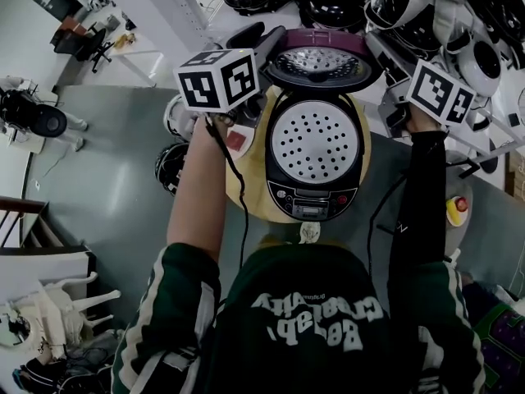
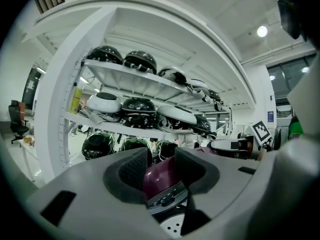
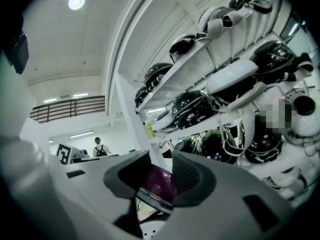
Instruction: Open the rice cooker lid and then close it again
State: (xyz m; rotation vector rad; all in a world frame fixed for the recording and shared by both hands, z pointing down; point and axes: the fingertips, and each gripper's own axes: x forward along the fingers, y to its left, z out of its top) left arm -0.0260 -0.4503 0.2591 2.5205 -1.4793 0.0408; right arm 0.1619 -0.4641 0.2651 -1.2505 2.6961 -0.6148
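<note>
On the left, the left gripper [image 1: 264, 43] comes in at about lid height. In the left gripper view, the left gripper [image 2: 162, 166] has its claw wide. The left rim of the maroon, dome-shaped plastic lid [image 2: 160, 181] sits between the dark pads, and we see no pinch on it.

At centre, the black and silver rice cooker [image 1: 312, 191] stands on the round, pale wooden table [image 1: 244, 179], with its control panel at the near edge. The lid [image 1: 320, 60] is open and tipped up at the far side, its shiny perforated inner face turned towards us. Below it, a round white perforated plate [image 1: 312, 142] covers the pot's mouth.

On the far side, white metal shelving [image 2: 135, 79] runs across, packed with glossy black and white helmets [image 2: 140, 61].

On the right, the right gripper [image 1: 387, 93] reaches in level at the lid's right edge. In the right gripper view, the right gripper [image 3: 160, 171] has a narrower claw. Its pads are closed against the lid [image 3: 157, 181], with the maroon shell and its metal rim caught between them.
</note>
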